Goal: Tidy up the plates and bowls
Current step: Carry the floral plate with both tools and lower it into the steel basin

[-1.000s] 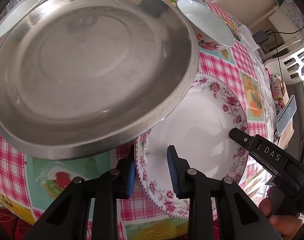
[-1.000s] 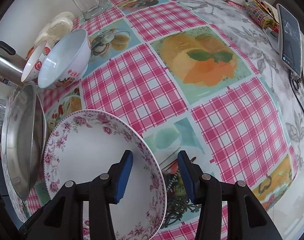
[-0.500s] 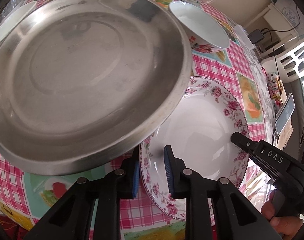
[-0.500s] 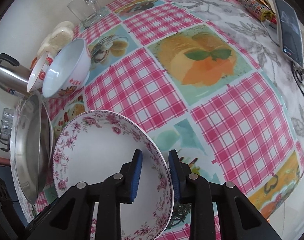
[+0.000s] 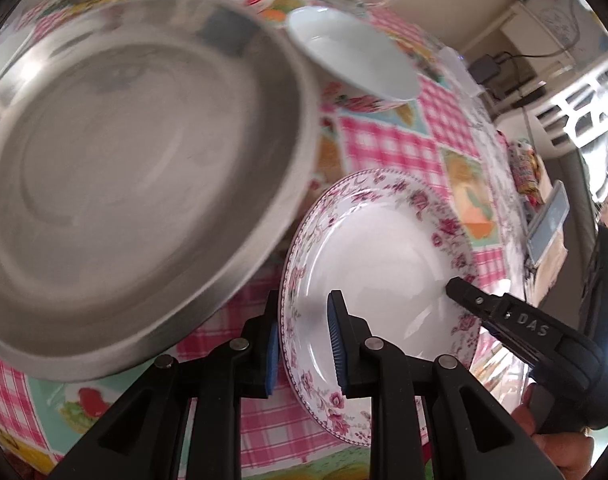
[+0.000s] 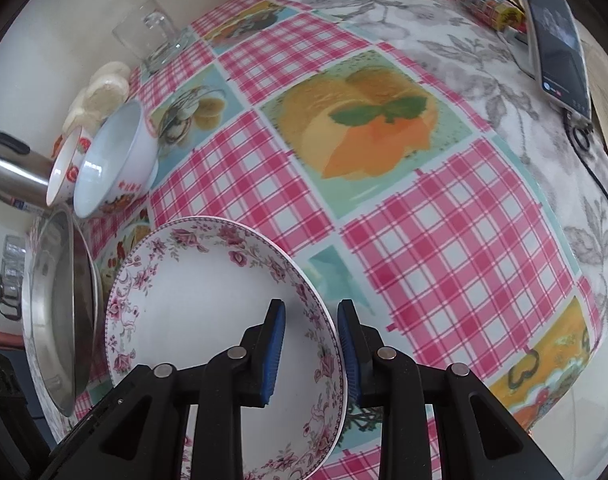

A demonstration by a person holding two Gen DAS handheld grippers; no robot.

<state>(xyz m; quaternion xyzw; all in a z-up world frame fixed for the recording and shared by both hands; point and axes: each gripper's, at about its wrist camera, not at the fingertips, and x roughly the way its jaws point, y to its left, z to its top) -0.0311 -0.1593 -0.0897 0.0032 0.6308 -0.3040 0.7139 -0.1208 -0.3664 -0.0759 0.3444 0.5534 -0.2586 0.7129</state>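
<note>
A white deep plate with a pink floral rim (image 5: 384,264) is gripped from two sides. My left gripper (image 5: 304,344) is shut on its near-left rim, one pad under the edge and one inside. In the right wrist view my right gripper (image 6: 312,350) is shut on the right rim of the same floral plate (image 6: 207,300); one of its fingers (image 5: 476,300) shows in the left wrist view. A large steel plate (image 5: 123,160) lies just left of it, apart from its rim. Two white bowls (image 6: 115,160) (image 6: 69,168) stand behind.
The table carries a pink checked cloth with fruit pictures (image 6: 444,240). A steel kettle (image 6: 11,176) and a glass mug (image 6: 151,36) stand at the back left. A phone (image 6: 556,36) and its cable lie at the far right. A person's hand (image 5: 560,452) holds the right gripper.
Both grippers' jaws have closed onto the floral plate's rim. The plate has come out from under the steel plate's edge and now shows a gap beside it.
</note>
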